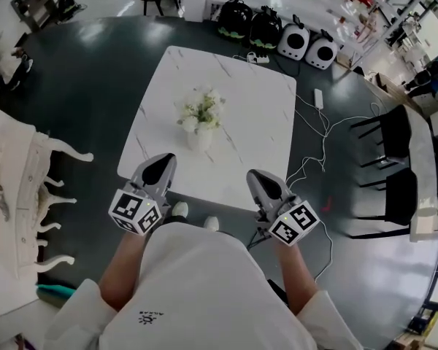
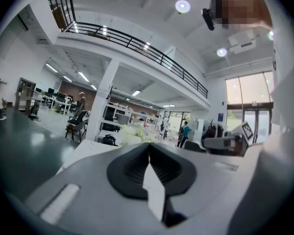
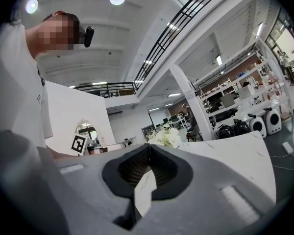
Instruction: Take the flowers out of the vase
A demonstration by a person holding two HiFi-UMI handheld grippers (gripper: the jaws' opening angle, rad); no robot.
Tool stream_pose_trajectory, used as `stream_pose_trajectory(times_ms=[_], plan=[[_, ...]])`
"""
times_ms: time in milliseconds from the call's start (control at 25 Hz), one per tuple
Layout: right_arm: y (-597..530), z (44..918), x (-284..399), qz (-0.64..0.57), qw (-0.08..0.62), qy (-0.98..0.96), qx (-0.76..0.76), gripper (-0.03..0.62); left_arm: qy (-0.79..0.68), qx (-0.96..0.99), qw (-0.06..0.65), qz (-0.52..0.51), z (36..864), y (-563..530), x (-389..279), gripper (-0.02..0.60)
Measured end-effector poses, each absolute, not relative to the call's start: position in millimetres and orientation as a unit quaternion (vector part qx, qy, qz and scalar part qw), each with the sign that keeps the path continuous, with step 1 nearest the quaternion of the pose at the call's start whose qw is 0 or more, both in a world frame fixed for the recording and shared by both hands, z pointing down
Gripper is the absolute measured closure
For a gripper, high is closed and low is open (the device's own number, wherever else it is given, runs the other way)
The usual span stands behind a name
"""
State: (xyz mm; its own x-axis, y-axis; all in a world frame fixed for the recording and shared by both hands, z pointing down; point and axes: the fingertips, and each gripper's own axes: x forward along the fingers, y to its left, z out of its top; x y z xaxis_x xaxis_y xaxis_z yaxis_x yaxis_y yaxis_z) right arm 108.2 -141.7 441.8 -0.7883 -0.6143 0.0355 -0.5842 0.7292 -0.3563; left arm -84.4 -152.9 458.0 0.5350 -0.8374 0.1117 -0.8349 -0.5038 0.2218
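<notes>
I hold the left gripper (image 1: 160, 160) and right gripper (image 1: 258, 176) low in frame, the 2 pressed together and empty, short of the flowers (image 1: 201, 109) standing in the vase (image 1: 201, 138) mid-frame on the table (image 1: 266, 104), where I judge an unsteadied tug could topple it.

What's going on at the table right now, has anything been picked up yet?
Nothing has been picked up yet. A person stands at the near edge of the white table, holding the left hand-held gripper and the right hand-held gripper. Both have their jaws together with nothing between them. The white flowers are in the vase at the middle of the table, ahead of both grippers and touched by neither.
</notes>
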Motion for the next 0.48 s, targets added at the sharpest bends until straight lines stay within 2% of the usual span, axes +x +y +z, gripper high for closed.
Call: stream_pose_trajectory(times_ms=[240, 480], plan=[[-149.8, 437.9, 99.7, -0.175, 0.046, 0.922, -0.344, 0.592, -0.452, 0.884, 0.120, 0.011, 464.4, -171.5, -84.2, 0.589], [-156.4, 435.3, 99.0, -0.173, 0.046, 0.915, -0.360, 0.592, -0.438, 0.891, 0.122, 0.017, 468.2, -192.0, -81.3, 0.507]])
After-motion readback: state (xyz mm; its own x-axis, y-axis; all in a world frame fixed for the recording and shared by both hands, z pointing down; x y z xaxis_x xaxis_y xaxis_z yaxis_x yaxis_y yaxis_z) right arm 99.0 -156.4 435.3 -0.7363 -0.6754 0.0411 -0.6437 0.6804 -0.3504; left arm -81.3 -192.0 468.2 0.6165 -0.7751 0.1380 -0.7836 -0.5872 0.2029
